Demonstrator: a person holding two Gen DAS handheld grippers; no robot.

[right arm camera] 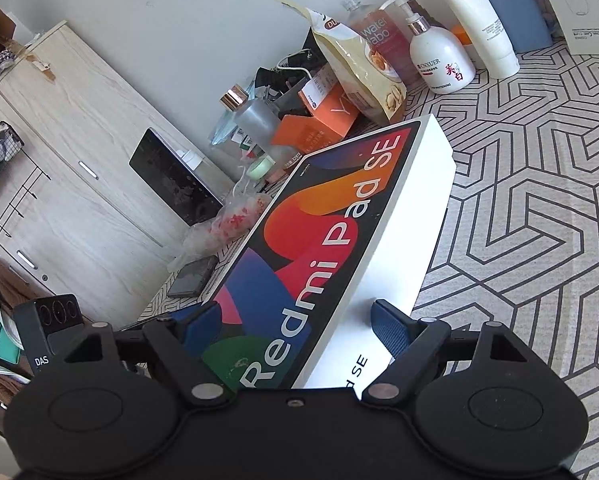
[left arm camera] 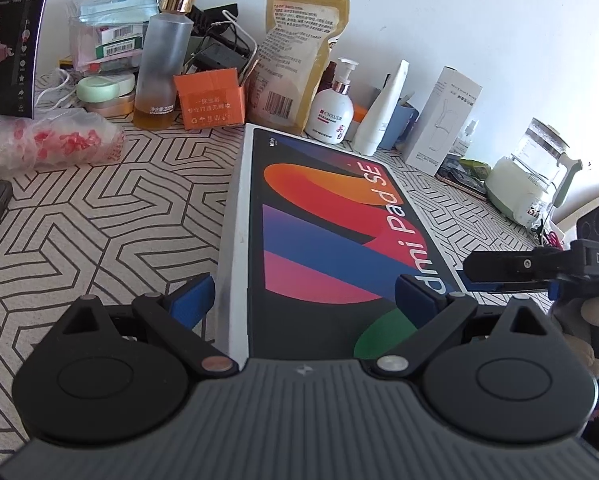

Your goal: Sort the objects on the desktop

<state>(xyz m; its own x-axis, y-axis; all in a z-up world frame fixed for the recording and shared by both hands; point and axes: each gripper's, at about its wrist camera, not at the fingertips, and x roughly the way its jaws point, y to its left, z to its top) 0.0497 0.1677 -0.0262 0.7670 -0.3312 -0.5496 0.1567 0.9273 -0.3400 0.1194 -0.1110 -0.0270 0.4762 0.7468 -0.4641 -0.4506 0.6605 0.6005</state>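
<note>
1. Tablet box (left arm camera: 331, 236): a flat white box with a dark lid printed in orange, red, blue and green, lettered "Redmi Pad SE". It lies on the patterned tablecloth (left arm camera: 111, 224) in the middle of the desk; from the right wrist view (right arm camera: 339, 240) its right edge appears raised, showing the white side wall (with "SE" repeated on it).
2. Left gripper (left arm camera: 305, 300): fingers spread wide, one blue pad (left arm camera: 193, 298) off the box's left side wall and the other over the lid's printed face; whether either pad touches the box cannot be told.
3. Right gripper (right arm camera: 297, 320): fingers wide apart, astride the box's near corner, one pad (right arm camera: 391, 326) against the white side wall and the other at the lid; a firm hold cannot be confirmed. Its body bears the label "DAS", read in the left wrist view (left arm camera: 511, 270).
4. Pump bottle (left arm camera: 333, 114): white, labelled "CNXUER", standing behind the box's far end.
5. Snack pouch (left arm camera: 295, 56): tan, with a barcode, leaning at the wall.
6. Orange carton (left arm camera: 209, 100): Chinese print, beside a frosted bottle (left arm camera: 163, 60) with a gold cap.
7. Clear bottle (right arm camera: 373, 36): reads "water labo".
8. White tube (left arm camera: 381, 110) and a tall white carton (left arm camera: 443, 120), standing at the wall.
</note>
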